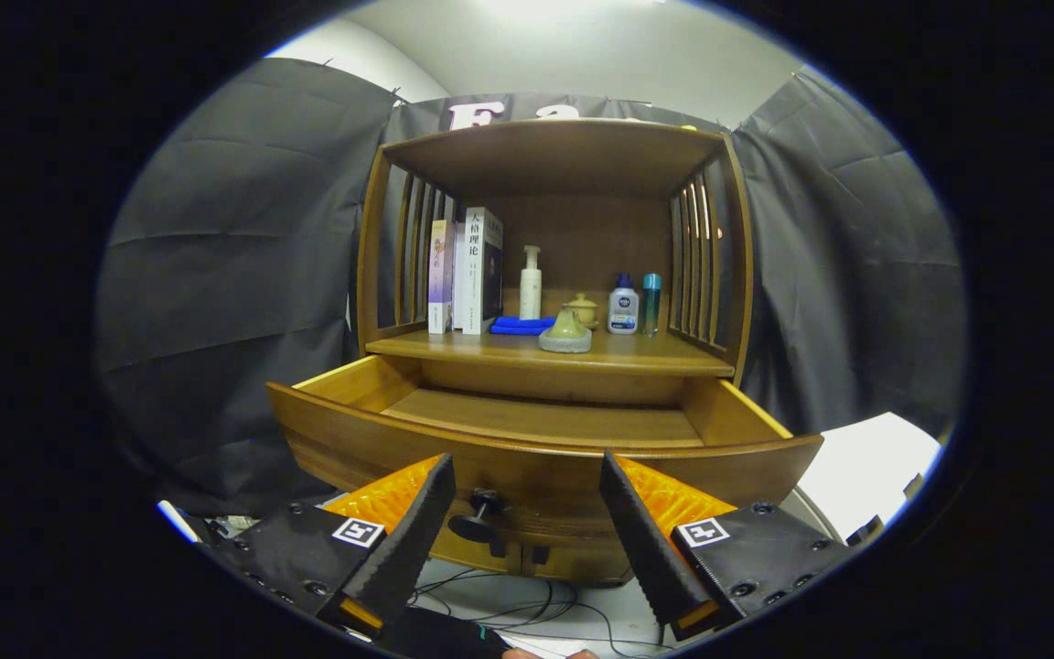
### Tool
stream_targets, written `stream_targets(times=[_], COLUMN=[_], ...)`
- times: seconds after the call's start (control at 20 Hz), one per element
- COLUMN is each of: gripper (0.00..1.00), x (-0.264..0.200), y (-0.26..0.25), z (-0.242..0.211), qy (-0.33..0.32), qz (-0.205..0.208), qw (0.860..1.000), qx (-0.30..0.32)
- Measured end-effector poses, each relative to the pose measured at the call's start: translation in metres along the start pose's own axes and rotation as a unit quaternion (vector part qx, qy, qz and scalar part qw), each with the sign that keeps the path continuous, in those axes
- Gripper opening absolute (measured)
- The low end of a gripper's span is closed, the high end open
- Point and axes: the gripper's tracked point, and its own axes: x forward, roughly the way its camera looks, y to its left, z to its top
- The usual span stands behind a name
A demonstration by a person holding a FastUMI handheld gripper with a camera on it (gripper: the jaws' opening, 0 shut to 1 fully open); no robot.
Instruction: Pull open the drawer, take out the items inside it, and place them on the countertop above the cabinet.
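Looking at the wooden cabinet [550, 302] filling the centre of the frame, I see its drawer [536, 448] already pulled well out toward me, just below the middle. What shows of the drawer floor is bare wood; I cannot see the near strip behind the front panel, so something small could lie hidden there. The desk [673, 352] above the drawer, which is the cabinet's open shelf, carries a row of things: two books [467, 270] standing at centre left, a white pump bottle [531, 284] beside them, a blue cloth [522, 324] lying flat, a greenish teapot [566, 331] on a round stand in front, a small lidded pot [582, 309] behind it, then a white bottle [623, 307] and a slim teal bottle [651, 302] to the right.

My tongs [527, 499] stand apart at the bottom centre, holding nothing, with the dark drawer knob [479, 522] between them, nearer the left finger.

My worry: if I reach in blind over the front panel I may strike it, or, lifting upward, knock the teapot at the shelf's front edge.
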Motion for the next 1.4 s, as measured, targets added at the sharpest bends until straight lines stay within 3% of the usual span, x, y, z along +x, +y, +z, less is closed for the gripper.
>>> stream_targets(times=[0.55,0.65,1.0,1.4], gripper=[1.00,0.96,0.97,0.99], x=[0.032,0.034,0.049,0.070], y=[-0.008,-0.006,-0.017,-0.017], z=[-0.027,-0.026,-0.024,-0.013], qy=[0.013,0.007,0.012,-0.006], qz=[-0.021,-0.027,-0.067,-0.074], qw=[1.000,1.000,0.998,0.997], qx=[-0.006,-0.007,0.000,-0.009])
